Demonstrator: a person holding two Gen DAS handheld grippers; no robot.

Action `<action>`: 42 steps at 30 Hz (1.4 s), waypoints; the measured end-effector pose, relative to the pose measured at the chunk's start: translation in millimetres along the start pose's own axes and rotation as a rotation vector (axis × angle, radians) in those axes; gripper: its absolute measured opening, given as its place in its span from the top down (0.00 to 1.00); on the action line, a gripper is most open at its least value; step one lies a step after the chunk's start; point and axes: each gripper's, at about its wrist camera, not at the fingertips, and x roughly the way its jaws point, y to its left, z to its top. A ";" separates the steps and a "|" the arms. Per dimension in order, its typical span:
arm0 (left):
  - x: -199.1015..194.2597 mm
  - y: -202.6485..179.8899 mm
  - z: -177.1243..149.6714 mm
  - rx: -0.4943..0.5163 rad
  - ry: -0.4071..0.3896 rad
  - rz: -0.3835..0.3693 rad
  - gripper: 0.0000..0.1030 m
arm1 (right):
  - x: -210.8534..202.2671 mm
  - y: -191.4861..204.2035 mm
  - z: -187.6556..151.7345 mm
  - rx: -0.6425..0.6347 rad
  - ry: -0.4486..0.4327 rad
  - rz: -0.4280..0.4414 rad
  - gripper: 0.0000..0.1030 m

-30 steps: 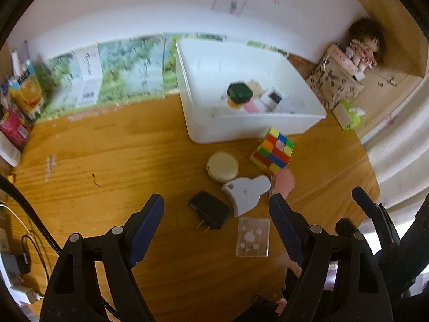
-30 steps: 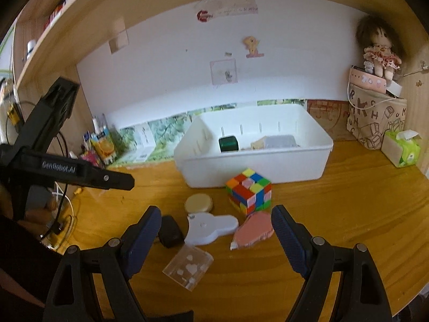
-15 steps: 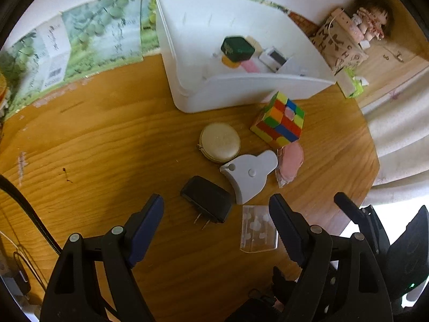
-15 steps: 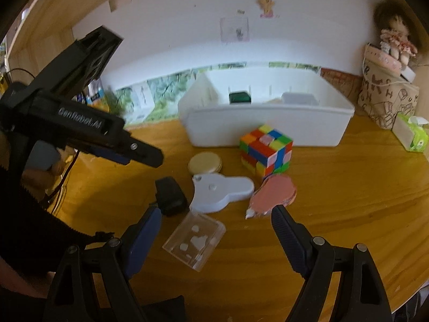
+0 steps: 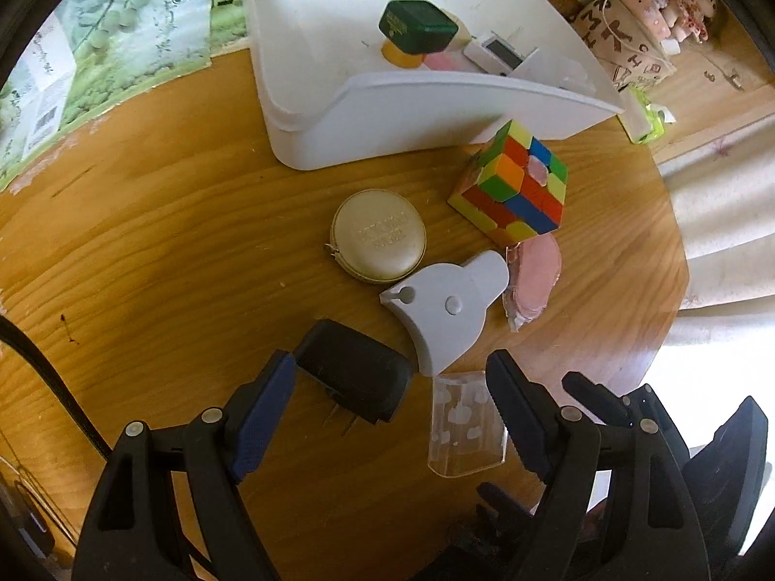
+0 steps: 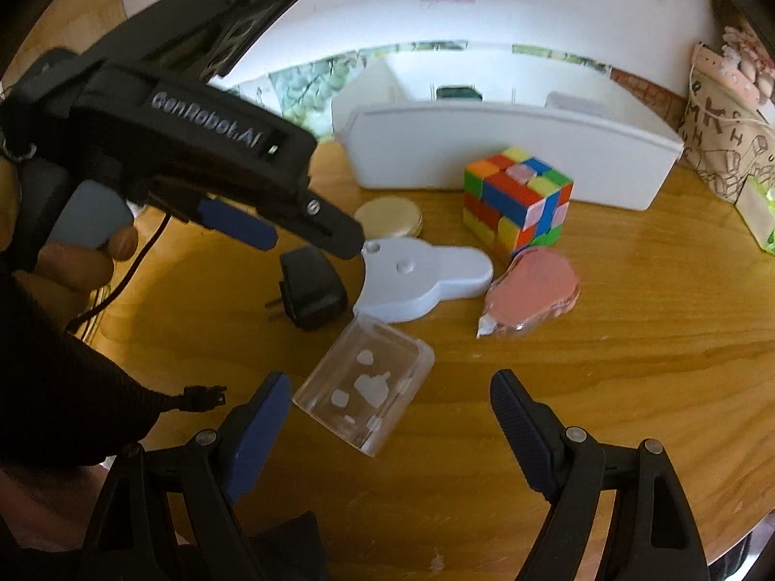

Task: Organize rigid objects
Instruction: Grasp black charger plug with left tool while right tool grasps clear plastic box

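A black charger plug point(image 5: 353, 377) lies on the wooden table between the open fingers of my left gripper point(image 5: 390, 409), close to the left pad. A clear plastic case point(image 5: 462, 423) lies just inside the right finger. Beyond them are a white-grey flat device point(image 5: 436, 312), a round beige tin point(image 5: 378, 235), a colour cube point(image 5: 516, 184) and a pink wrapped item point(image 5: 533, 276). In the right wrist view, my right gripper point(image 6: 390, 421) stands open low over the table. The clear case point(image 6: 368, 382) sits between its fingers, nearer the left one. Neither gripper holds anything.
A white bin point(image 5: 310, 111) stands behind the loose items, holding a green box point(image 5: 416, 26) and small white and pink things. A patterned bag point(image 6: 717, 145) and a tissue pack point(image 6: 760, 213) sit at the right. A hand point(image 6: 82, 261) holds the left gripper's handle.
My left gripper has dropped and moved in until the charger lies between its fingers. My right gripper has come lower and closer to the clear case.
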 end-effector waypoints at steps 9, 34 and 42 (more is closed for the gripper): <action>12.2 7.0 9.6 -0.010 0.022 -0.002 0.19 | 17.4 8.8 -6.3 -0.028 0.081 -0.006 0.18; 30.3 27.8 20.1 -0.026 0.093 -0.006 0.24 | 34.9 40.4 -4.3 -0.052 0.105 -0.036 0.18; 29.2 29.3 7.1 -0.004 0.130 0.003 0.24 | 43.5 41.6 9.0 -0.064 0.088 -0.071 0.30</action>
